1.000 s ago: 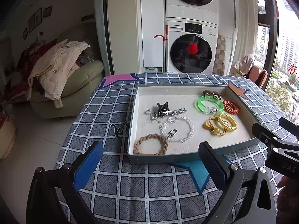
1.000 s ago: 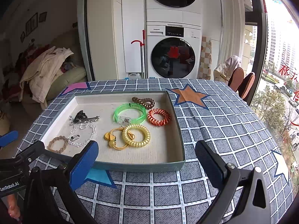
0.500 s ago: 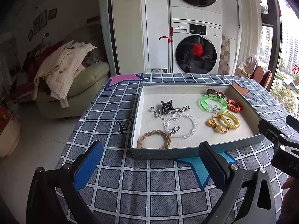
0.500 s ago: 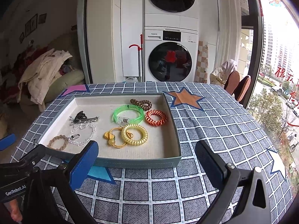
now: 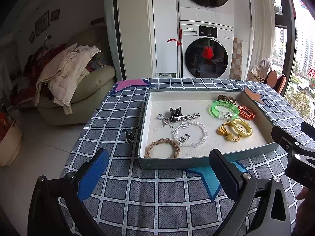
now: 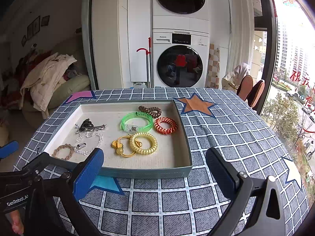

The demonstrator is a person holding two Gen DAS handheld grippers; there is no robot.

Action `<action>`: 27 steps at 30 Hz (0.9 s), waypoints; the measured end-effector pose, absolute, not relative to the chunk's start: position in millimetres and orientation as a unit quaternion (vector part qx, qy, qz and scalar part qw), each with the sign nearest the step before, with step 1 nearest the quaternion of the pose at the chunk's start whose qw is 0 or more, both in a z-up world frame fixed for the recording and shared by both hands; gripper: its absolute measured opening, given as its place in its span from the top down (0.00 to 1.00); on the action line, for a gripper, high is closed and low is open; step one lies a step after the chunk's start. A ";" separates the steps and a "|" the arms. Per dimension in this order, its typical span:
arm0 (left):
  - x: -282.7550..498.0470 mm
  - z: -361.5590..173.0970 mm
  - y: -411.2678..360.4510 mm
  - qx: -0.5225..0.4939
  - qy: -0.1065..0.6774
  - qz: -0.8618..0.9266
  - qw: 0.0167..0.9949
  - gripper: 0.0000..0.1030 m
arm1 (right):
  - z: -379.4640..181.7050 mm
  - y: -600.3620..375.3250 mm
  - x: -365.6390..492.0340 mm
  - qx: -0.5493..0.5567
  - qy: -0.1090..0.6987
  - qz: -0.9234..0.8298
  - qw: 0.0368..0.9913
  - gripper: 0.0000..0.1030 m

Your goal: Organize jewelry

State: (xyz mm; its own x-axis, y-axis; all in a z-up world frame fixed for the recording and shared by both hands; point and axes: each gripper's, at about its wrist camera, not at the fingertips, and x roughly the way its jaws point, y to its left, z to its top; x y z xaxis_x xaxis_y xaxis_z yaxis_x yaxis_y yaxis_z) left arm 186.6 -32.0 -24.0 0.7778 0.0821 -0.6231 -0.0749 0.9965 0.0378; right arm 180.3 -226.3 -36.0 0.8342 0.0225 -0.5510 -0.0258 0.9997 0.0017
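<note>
Left wrist view: the left gripper [image 5: 157, 171] hangs with jaws apart before the tray [image 5: 206, 162], which holds a braided bracelet [image 5: 162, 148], crystal bracelet [image 5: 190, 134] and black clip [image 5: 175, 114]. Right wrist view: the right gripper [image 6: 154, 173], jaws apart and empty, faces the same tray [image 6: 145, 173] holding a green bangle [image 6: 136, 122], orange coil [image 6: 165, 125], brown coil [image 6: 150, 111] and yellow coil [image 6: 143, 142].

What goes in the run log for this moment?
left gripper: open, empty | right gripper: open, empty | both short of shallow grey tray | braided tan bracelet at near-left corner | nothing lifted

Stacked washers [image 5: 205, 49], clothes-heaped armchair [image 5: 78, 86], checked tablecloth [image 6: 226, 137].
</note>
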 end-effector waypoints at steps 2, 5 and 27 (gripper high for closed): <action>187.3 -23.5 -31.9 0.004 0.331 0.042 0.943 0.00 | -36.0 -226.4 180.4 -0.002 0.288 0.013 0.958 0.00; 187.5 -23.9 -31.6 0.004 0.330 0.043 0.943 0.00 | -36.1 -226.7 180.9 0.000 0.289 0.013 0.957 0.00; 188.0 -25.2 -31.0 0.004 0.331 0.044 0.942 0.00 | -34.7 -225.2 180.0 0.002 0.288 0.017 0.957 0.00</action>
State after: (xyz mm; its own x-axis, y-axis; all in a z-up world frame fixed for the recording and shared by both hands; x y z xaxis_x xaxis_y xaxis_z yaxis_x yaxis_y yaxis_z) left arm 188.0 -31.0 -25.2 0.7764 0.0856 -0.6244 -0.0800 0.9961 0.0370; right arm 180.0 -225.2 -34.7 0.8333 0.0339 -0.5518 -0.0317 0.9994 0.0134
